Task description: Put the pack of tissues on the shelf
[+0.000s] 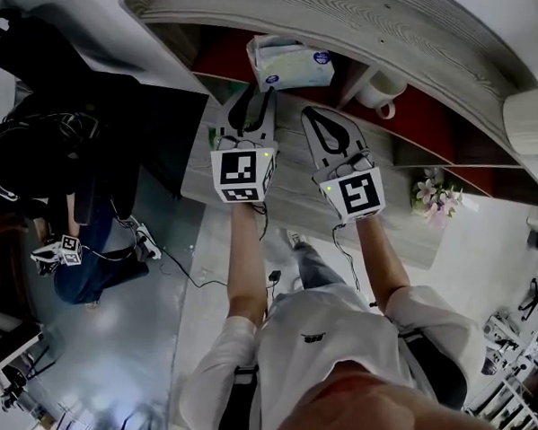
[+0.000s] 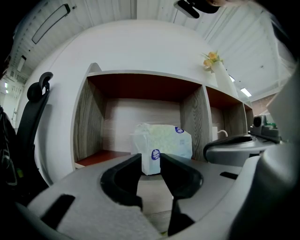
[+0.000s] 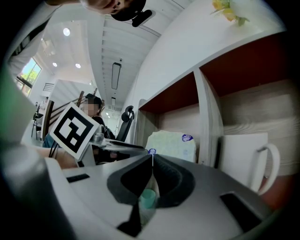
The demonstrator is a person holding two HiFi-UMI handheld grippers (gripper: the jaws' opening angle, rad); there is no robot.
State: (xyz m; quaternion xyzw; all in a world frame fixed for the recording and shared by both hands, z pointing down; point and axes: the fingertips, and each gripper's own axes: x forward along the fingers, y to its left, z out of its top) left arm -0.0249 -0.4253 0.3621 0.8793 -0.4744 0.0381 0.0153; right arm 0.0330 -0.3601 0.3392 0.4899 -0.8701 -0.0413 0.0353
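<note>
Background is an office with a grey floor, and right in front of me is the wooden shelf (image 1: 359, 36) with its red-brown inside, split into compartments. The pack of tissues (image 1: 290, 63) sits on the floor of the left compartment, turned at an angle with 1 short end facing me. 1 compartment over to the right there's a white mug (image 1: 381, 89), and some flowers (image 1: 433, 199) stand off on the right side.

My left gripper (image 1: 264, 95) is lined up on that short end. Its jaws are a moderate way apart and the end of the pack shows right in the gap at the tips. Honestly I can't tell if the tips touch it.

My right gripper (image 1: 310, 115) hangs just beside the left one, in front of the shelf. Its 2 jaws are pressed together at the tips with nothing between them.
</note>
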